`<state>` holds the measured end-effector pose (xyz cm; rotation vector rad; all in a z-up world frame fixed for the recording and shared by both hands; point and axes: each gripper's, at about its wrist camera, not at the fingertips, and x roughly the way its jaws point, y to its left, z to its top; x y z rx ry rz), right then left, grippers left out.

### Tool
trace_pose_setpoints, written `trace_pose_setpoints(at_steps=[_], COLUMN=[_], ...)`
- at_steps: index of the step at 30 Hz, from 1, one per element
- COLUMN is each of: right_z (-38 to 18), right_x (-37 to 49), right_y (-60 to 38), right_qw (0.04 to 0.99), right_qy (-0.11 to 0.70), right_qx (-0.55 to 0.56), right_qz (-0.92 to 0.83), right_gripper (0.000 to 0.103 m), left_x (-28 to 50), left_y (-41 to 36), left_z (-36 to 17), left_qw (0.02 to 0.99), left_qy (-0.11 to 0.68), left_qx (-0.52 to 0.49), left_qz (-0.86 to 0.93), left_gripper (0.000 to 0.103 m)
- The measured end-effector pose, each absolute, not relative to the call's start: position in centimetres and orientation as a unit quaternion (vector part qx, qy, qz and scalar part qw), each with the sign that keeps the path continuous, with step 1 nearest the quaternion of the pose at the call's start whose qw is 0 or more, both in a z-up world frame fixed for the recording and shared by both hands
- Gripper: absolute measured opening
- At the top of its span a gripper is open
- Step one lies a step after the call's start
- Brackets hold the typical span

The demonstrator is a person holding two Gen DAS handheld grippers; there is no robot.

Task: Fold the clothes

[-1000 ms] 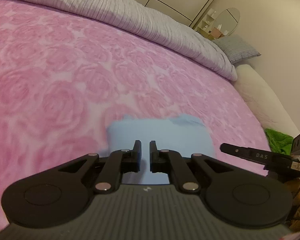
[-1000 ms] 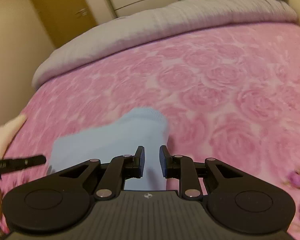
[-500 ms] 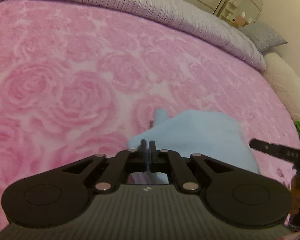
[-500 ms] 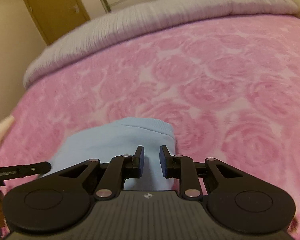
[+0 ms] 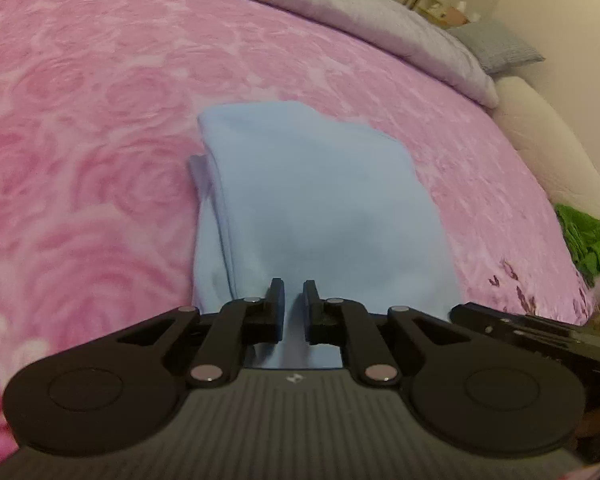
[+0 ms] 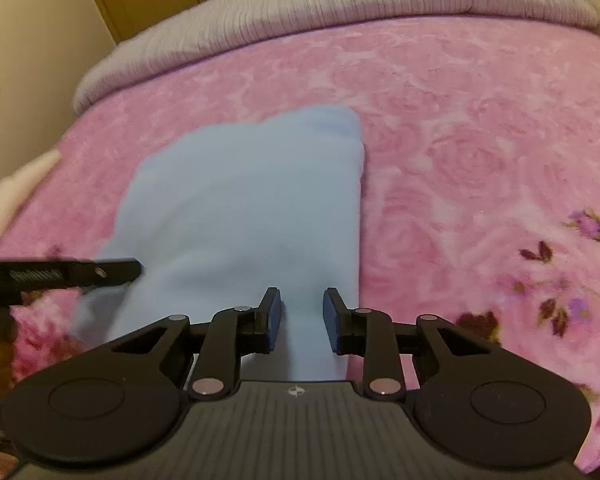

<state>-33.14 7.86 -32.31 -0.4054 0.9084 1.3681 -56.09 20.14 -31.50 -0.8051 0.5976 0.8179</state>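
My right gripper [image 6: 302, 316] is opening over the folded blue cloth [image 6: 240, 216] on the pink rose blanket [image 6: 480, 140]. My left gripper [image 6: 100, 272] pokes in beside it.
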Motion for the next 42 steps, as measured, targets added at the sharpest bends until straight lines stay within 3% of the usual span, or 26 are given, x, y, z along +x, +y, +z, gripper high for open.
trace_pose_setpoints(at_steps=[5,9,11,14,27,29,42], right_z=[-29.7,-32.1,-32.9,-31.4,-28.4,-28.1,-26.6], right_x=[-33.8,-34.1,-34.0,-33.9,-34.2,-34.4,-35.0], right_y=[5.6,4.7,4.7,3.8,-1.0,-1.5,-3.8], right_qw=[0.671,0.658,0.659,0.660,0.681,0.687,0.695], right_qy=[0.375,0.406,0.413,0.417,0.403,0.399,0.391], right_qx=[-0.177,-0.198,-0.204,-0.187,-0.185,-0.190,-0.185], right_qz=[0.615,0.602,0.595,0.597,0.582,0.577,0.575], right_gripper=[0.030,0.031,0.036,0.036,0.084,0.087,0.088], left_x=[-56.4,-55.6,-55.1,-54.7,-54.7,-54.8,-55.4], left_y=[17.4,16.2,15.5,13.7,6.7,6.0,1.6], left_z=[-29.8,-31.4,-30.6,-28.9,-25.9,-25.6,-23.8], left_qw=[0.802,0.791,0.786,0.789,0.773,0.771,0.766], left_qy=[0.285,0.313,0.320,0.324,0.351,0.352,0.355], left_qx=[-0.350,-0.341,-0.332,-0.303,-0.237,-0.230,-0.198], left_qz=[0.392,0.400,0.412,0.426,0.473,0.477,0.497], left_gripper=[0.016,0.016,0.017,0.025,0.039,0.041,0.053])
